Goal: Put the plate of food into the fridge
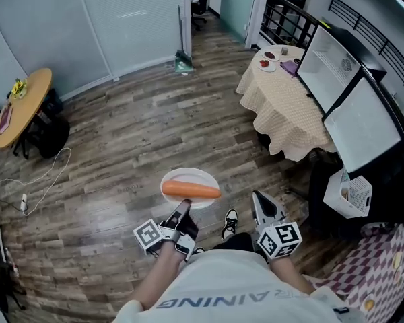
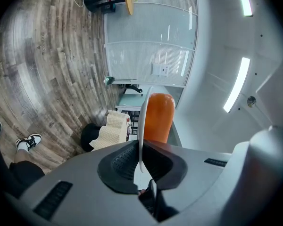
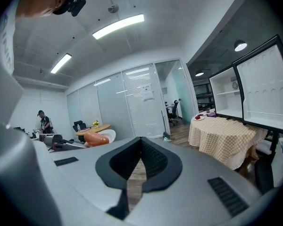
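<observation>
A white plate [image 1: 190,178] carrying a long orange carrot [image 1: 191,191] hangs level above the wooden floor. My left gripper [image 1: 183,210] is shut on the plate's near rim. In the left gripper view the rim [image 2: 142,121] runs edge-on between the dark pads, with the carrot [image 2: 158,117] beyond my left gripper [image 2: 140,160]. My right gripper [image 1: 261,206] is beside the plate to its right, shut and holding nothing. In the right gripper view its pads nearly meet at my right gripper [image 3: 140,161], and the carrot [image 3: 96,138] shows at the left. The open fridge [image 1: 350,93] stands at the right, white inside.
A table with a checked cloth [image 1: 283,106] stands before the fridge, with a small plate of red food [image 1: 267,63] on it. A white basket [image 1: 350,194] sits on the floor at the right. A round wooden table [image 1: 23,103] is far left. A person [image 3: 45,121] stands far back.
</observation>
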Demonstrator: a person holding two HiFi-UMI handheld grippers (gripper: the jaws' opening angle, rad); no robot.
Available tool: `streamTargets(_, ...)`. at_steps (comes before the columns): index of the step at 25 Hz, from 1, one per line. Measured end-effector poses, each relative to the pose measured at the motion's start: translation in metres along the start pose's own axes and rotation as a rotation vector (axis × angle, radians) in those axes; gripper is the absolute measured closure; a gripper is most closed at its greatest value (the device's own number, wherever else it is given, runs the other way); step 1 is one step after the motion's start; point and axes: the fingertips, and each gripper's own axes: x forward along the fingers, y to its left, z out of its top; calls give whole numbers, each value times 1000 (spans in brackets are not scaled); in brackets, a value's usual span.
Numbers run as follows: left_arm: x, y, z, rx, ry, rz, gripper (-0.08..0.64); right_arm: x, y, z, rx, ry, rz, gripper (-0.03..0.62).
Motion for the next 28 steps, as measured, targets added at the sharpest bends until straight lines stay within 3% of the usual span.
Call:
streamTargets(13, 130, -19, 21, 34, -32, 2, 534, 80, -96, 53, 13, -20, 32, 572)
streamTargets(28, 286, -26, 6, 46, 6, 3, 534, 127, -245, 86, 50, -32, -38, 572)
